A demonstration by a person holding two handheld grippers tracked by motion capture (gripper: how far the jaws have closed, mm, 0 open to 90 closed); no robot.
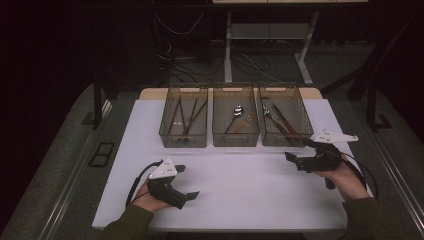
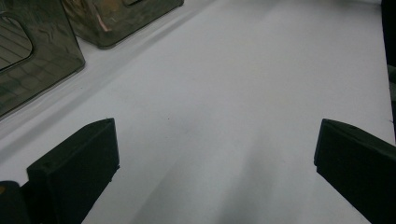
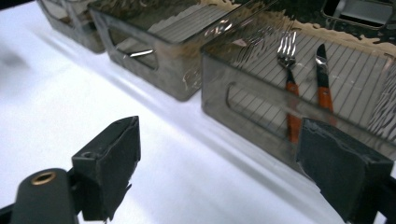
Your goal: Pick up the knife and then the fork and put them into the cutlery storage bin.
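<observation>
Three bins point(image 1: 235, 131) abreast across the table point(image 1: 225, 195); right gripper point(image 1: 300, 152) nearest, probably, the rightmost.

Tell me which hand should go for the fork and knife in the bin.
Right. The right gripper sits just in front of the right-hand bin, jaws open, with the fork and knife straight ahead. The left gripper rests far off over bare table.

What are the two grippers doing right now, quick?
Left gripper: open, holding nothing, over the bare white table.
Right gripper: open, holding nothing, near the right bin.
</observation>
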